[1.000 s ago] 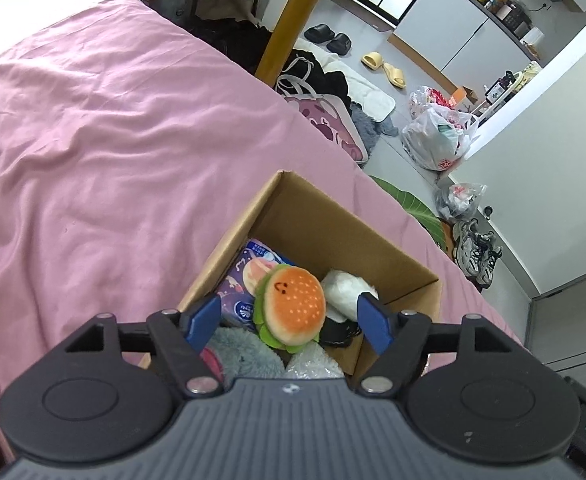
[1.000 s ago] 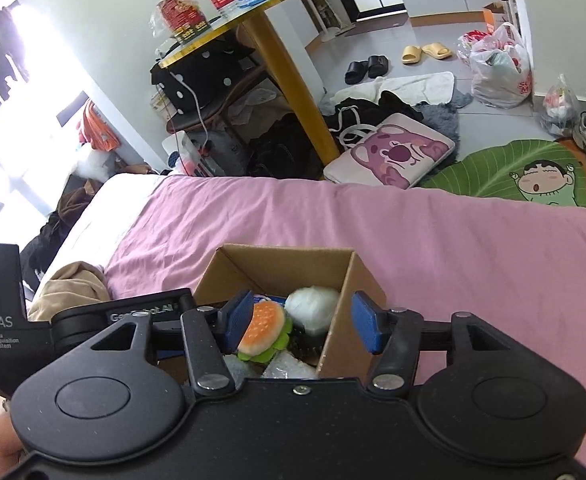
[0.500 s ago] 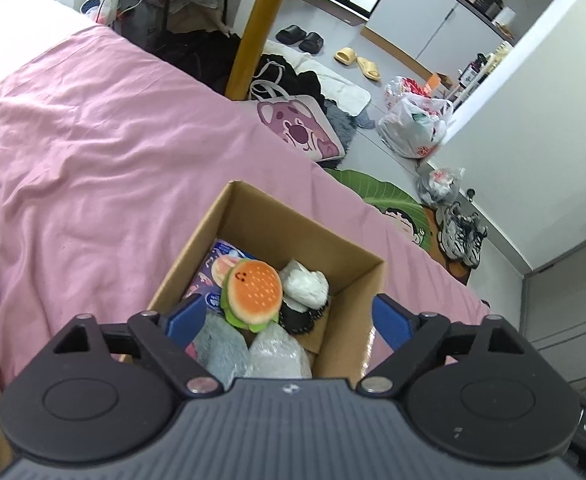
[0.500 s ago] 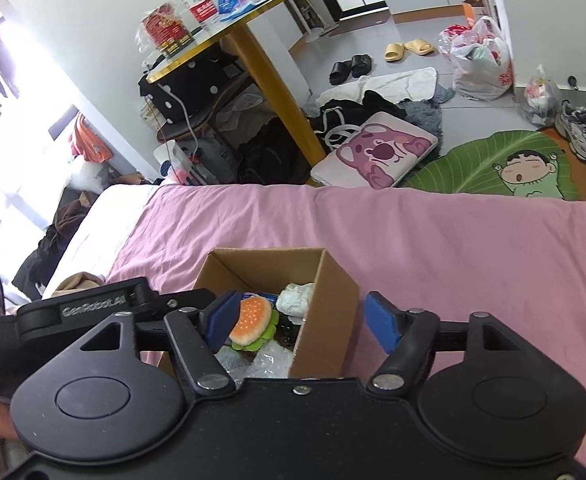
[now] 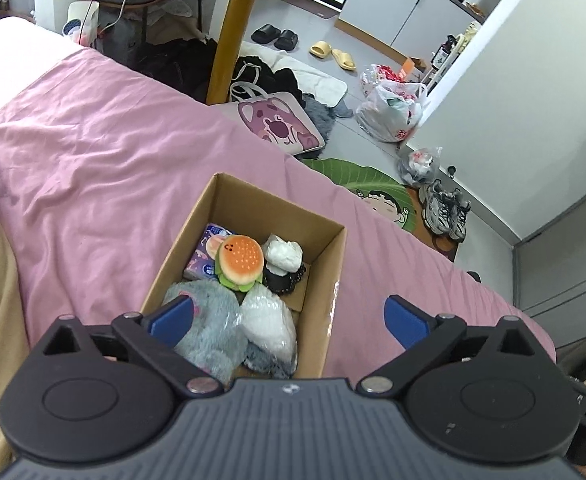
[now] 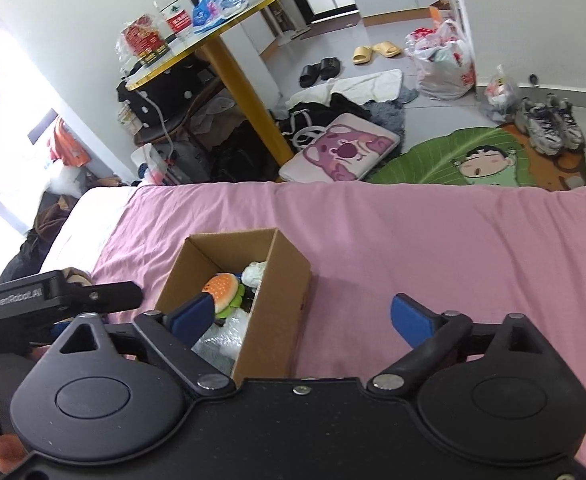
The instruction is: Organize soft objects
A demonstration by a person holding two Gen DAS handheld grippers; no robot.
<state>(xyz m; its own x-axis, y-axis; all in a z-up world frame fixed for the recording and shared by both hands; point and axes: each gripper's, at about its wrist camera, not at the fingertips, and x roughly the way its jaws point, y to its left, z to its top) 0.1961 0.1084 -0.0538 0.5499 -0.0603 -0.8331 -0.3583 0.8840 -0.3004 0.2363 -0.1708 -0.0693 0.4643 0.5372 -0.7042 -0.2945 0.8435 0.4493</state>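
Soft toys all tucked in the cardboard box (image 5: 325,276) near the foot edge of the pink bed (image 5: 93,152): burger plush (image 5: 240,261) on top, gray fluffy toy (image 5: 209,328) at the near end. Left gripper (image 5: 287,314) spread wide, holding nothing, above the box. Right gripper (image 6: 301,316) spread wide too, nothing in it. Looks like the tidy-up is done, so nothing left to hold.

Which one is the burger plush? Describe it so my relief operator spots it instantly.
On the pink bedsheet sits an open cardboard box. The burger plush lies in it, between a purple packet and a white toy; only it has an orange dotted bun with green trim.
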